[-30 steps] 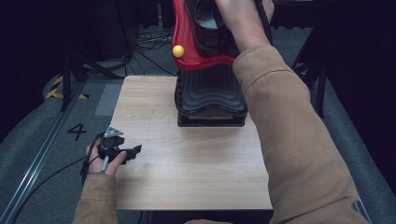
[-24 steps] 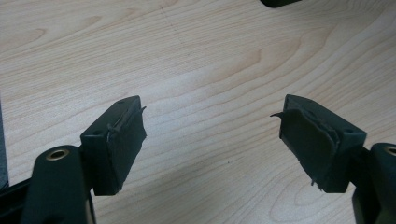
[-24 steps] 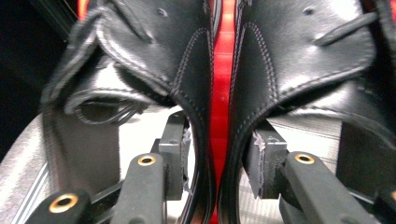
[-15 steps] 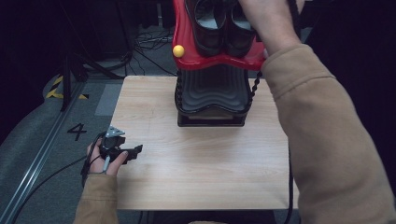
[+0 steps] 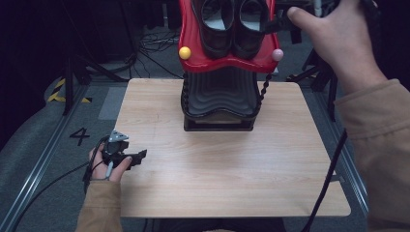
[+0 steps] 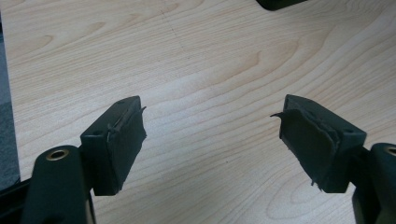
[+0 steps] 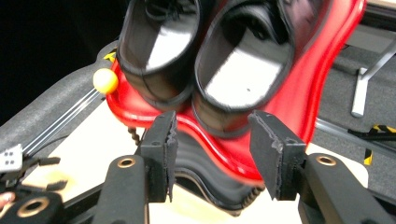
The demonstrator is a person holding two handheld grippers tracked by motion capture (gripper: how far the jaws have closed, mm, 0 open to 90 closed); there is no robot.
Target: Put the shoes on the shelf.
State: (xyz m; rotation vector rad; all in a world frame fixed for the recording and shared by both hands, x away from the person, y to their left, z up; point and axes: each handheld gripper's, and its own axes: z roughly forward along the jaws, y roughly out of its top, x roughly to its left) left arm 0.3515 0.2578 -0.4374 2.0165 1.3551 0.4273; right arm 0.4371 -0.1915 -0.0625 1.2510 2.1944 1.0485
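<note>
While left gripper (image 6: 212,140) rests released at near-left bench (image 5: 290,183) edge, advance spread, empty right gripper (image 7: 212,156) onto right shoe (image 7: 243,70); likely approach-to-grasp step.

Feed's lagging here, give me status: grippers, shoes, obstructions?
Left gripper open, low over wooden table. Right gripper open, nearing pair of black leather shoes on red curved shelf. Nothing between jaws and shoes.

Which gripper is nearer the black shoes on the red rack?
Right. The right gripper is raised just short of the black shoes; the left gripper rests low at the table's near-left edge.
</note>
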